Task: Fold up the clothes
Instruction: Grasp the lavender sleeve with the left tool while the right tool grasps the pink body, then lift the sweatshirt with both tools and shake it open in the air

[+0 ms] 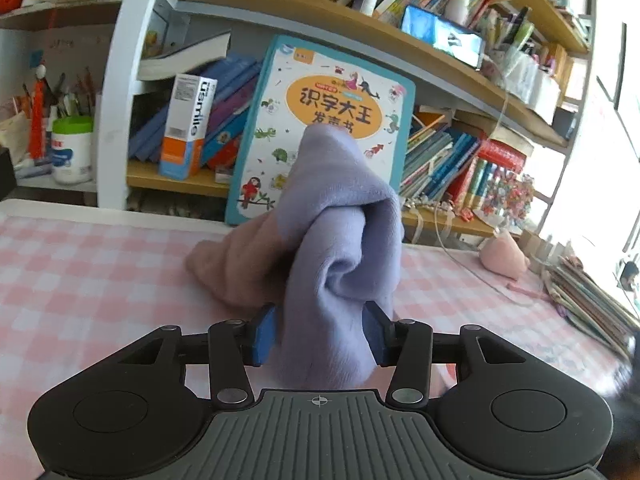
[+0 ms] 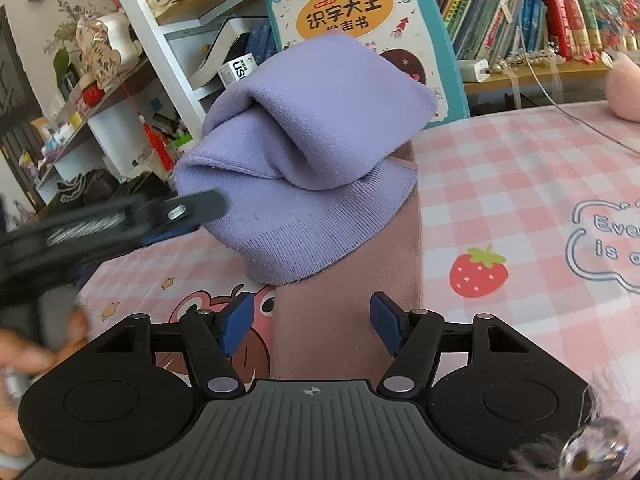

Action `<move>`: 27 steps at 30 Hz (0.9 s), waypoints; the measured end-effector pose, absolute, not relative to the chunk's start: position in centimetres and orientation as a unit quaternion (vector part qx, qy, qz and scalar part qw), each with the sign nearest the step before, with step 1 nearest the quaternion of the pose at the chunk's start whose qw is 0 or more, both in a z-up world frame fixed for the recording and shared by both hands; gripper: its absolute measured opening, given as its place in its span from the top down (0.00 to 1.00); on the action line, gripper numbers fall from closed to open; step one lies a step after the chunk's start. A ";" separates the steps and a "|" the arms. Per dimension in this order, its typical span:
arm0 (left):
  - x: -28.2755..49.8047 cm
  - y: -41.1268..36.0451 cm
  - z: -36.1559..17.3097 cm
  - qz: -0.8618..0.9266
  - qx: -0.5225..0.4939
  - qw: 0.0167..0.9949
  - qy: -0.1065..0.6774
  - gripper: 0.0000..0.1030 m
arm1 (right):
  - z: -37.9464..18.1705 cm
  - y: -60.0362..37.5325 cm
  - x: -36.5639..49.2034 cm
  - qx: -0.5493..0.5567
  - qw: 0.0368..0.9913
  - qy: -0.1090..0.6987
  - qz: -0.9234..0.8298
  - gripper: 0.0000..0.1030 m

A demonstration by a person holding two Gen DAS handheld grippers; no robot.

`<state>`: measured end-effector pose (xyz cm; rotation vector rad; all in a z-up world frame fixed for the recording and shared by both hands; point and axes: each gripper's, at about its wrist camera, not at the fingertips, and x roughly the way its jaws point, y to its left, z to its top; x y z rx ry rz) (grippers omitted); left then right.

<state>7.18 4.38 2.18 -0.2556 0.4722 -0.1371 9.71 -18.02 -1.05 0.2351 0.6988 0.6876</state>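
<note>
A white tub (image 1: pixel 72 152) with a green lid stands on the left shelf; its contents are hidden. The purple-and-pink garment (image 1: pixel 340 240) is raised above the checked tabletop (image 1: pixel 100 264). Purple cloth is clamped between the left gripper (image 1: pixel 320 332) fingers. Pink cloth is gripped between the right gripper (image 2: pixel 312 324) fingers.

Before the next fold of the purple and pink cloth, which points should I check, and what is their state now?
1. Left hand-held gripper has purple cloth between its fingers: ok.
2. Right hand-held gripper clamps pink cloth: cannot tell, gaps show beside the fingers.
3. Cloth lies flat: not ok, bunched and lifted.
4. Checked tablecloth free on the right: ok.
5. Grippers apart: not ok, left one is close in the right view.
</note>
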 end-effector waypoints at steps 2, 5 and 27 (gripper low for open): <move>8.5 4.6 1.7 -0.051 -0.144 0.959 0.239 0.65 | -1.1 -18.4 9.7 0.120 0.873 0.338 0.329 0.40; 9.0 6.2 1.3 -0.051 -0.202 0.946 0.249 0.95 | -1.2 -18.8 9.6 0.128 0.870 0.341 0.332 0.38; -4.8 10.4 3.7 -0.150 -0.226 0.937 0.219 0.96 | -3.2 -18.8 15.3 0.447 0.698 0.410 0.381 0.22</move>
